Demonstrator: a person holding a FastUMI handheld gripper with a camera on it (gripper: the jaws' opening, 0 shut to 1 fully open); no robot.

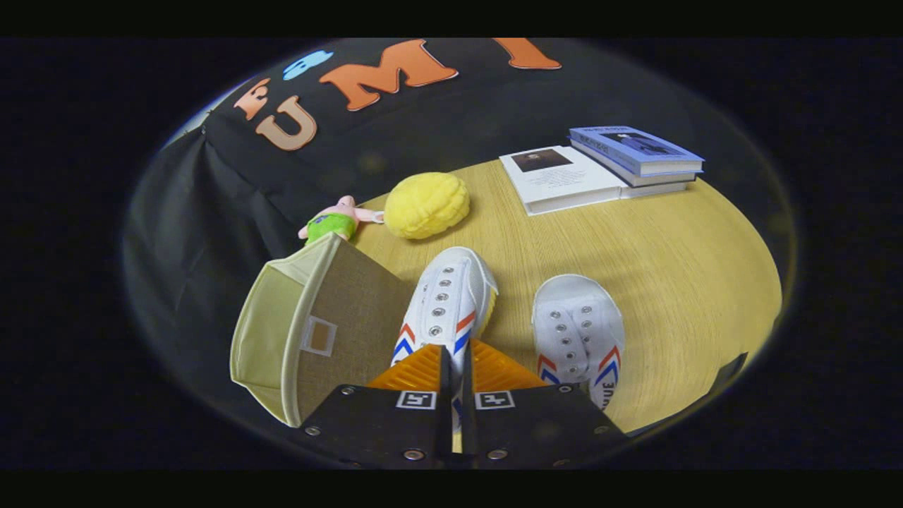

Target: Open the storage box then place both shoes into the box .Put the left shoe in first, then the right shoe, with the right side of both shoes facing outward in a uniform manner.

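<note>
We see the claw [456,367] with its two fingers [416,370] drawn almost together, leaving only a thin slit between them. In that slit sits the heel end of the left-hand shoe [451,300], a white canvas sneaker with red and blue chevrons on its side and a row of metal eyelets down the top. The shoe's collar appears pinched between the two pads, so we take the claw to be clenched on this shoe. The shoe's toe points away from us, beyond the fingertips, and whether its sole rests on the desk [635,268] or hangs just above it we cannot tell.

The second shoe [578,328] stands just beside the first, on the right of the fingers, toe also pointing away, resting on the wooden desk and apart from the claw.

The storage box [310,331], a beige fabric one, sits to the left of the fingers, close to the held shoe. Its lid is up and the pale lining shows on its left side.

Beyond the shoes lie a yellow plush ball [426,204] and a small pink and green plush toy [335,222] near the box's far corner. Well apart, at the desk's far side, lie stacked books [600,169].
</note>
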